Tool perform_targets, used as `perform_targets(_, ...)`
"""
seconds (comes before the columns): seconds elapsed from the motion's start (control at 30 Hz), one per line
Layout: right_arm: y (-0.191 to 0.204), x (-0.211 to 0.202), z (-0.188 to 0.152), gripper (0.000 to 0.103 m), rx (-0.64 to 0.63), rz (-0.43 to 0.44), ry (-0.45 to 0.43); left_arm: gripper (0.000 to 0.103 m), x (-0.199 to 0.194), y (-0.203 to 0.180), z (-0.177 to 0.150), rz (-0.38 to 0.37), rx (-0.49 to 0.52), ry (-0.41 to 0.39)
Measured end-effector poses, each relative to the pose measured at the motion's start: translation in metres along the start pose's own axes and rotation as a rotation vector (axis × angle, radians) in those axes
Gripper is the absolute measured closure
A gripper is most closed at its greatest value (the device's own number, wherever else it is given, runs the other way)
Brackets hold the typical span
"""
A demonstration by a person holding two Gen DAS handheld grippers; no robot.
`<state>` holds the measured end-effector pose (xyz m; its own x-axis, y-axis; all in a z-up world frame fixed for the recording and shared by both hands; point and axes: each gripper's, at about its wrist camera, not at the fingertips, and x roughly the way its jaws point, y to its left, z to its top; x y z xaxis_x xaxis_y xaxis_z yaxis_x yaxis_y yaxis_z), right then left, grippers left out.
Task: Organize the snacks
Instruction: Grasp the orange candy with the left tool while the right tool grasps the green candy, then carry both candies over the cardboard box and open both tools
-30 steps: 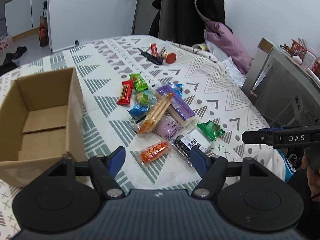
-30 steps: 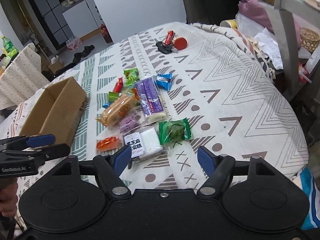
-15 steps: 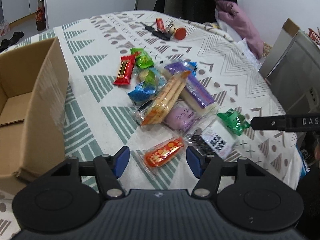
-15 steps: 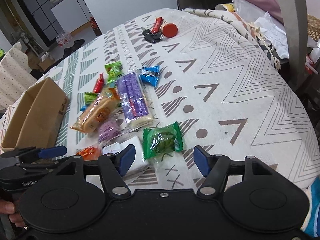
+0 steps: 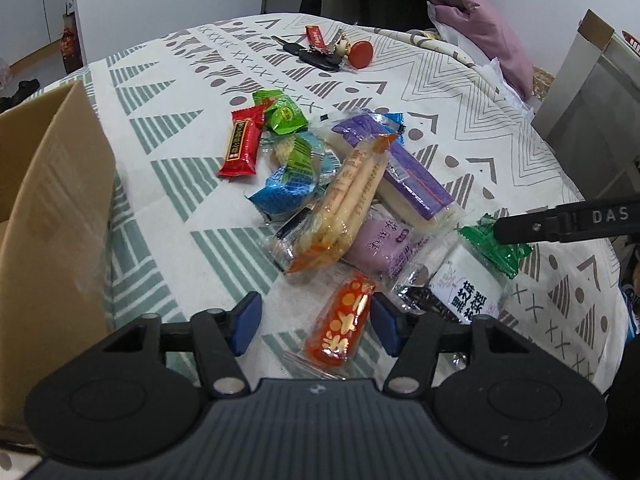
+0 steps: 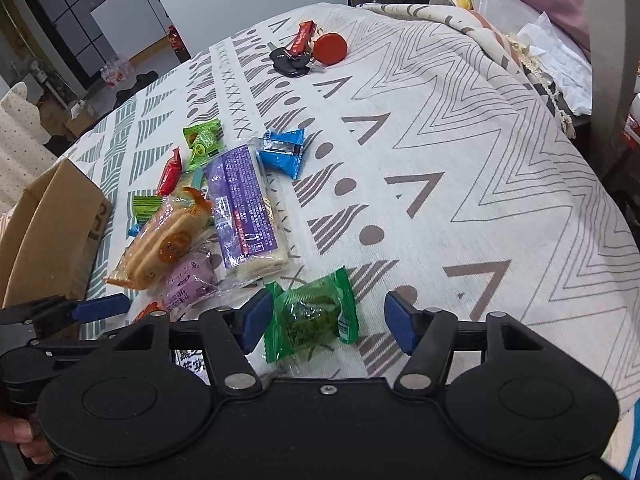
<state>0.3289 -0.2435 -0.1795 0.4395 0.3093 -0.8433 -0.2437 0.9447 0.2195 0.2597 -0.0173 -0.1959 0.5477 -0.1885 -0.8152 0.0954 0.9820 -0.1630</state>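
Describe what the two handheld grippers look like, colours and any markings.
Both are black plastic with two round discs on the body and blue-padded jaws. The left gripper has a ribbed dark grey top; the right gripper shows silver screws. White lettering "DAS" marks the right gripper's side.

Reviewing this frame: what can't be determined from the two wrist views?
- Cardboard box contents: left wrist view is cut off by the left edge; right wrist view shows only its outer wall.
- Black-and-white packet: right wrist view hides it behind the right gripper body.
- Orange snack: whether the open left gripper fingers touch it is unclear; in the right wrist view it is mostly covered.
- Keys: details too small.
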Motion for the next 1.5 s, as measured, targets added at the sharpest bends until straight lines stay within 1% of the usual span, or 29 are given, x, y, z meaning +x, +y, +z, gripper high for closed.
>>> perform_targets(0.07,0.001,0.004,0.001,0.042,-0.005,-0.006,0.003,0.052,0.0,0.0,-0.001,-0.014,-0.008,0.0)
perform_targets(0.13,0.002,0.007,0.001,0.042,-0.007,-0.01,0.005,0.061,0.0,-0.001,-0.002,-0.028,-0.013,0.002)
perform_targets(0.17,0.002,0.009,0.001,0.043,-0.011,-0.014,0.008,0.064,0.0,-0.001,-0.003,-0.037,-0.02,0.002)
perform_targets(0.2,0.003,0.012,0.0,0.048,-0.017,-0.022,0.016,0.07,0.0,-0.001,-0.003,-0.047,-0.029,0.005)
perform_targets(0.23,0.003,0.015,-0.001,0.056,-0.015,-0.025,0.028,0.074,0.0,-0.001,-0.004,-0.051,-0.036,0.009)
perform_targets(0.27,0.003,0.016,-0.003,0.06,-0.009,-0.014,0.03,0.075,0.0,-0.002,-0.005,-0.052,-0.036,0.01)
perform_targets(0.33,0.006,0.014,-0.006,0.064,-0.017,-0.016,0.027,0.084,-0.001,-0.004,-0.007,-0.064,-0.036,0.017)
perform_targets(0.43,0.009,0.005,-0.01,0.065,-0.019,-0.013,0.018,0.086,-0.007,-0.003,-0.01,-0.081,-0.065,0.017)
perform_targets(0.53,0.013,-0.008,-0.012,0.065,-0.027,-0.02,-0.01,0.086,-0.017,-0.004,-0.013,-0.092,-0.074,-0.002)
perform_targets(0.83,0.037,-0.041,-0.015,0.065,-0.049,0.003,-0.076,0.086,-0.061,-0.004,-0.02,-0.094,-0.087,-0.087)
perform_targets(1.13,0.069,-0.069,-0.025,0.065,-0.073,0.042,-0.125,0.086,-0.107,0.01,-0.021,-0.07,-0.112,-0.188)
perform_targets(1.5,0.116,-0.083,-0.029,0.065,-0.112,0.096,-0.159,0.086,-0.147,0.043,-0.028,-0.011,-0.149,-0.253)
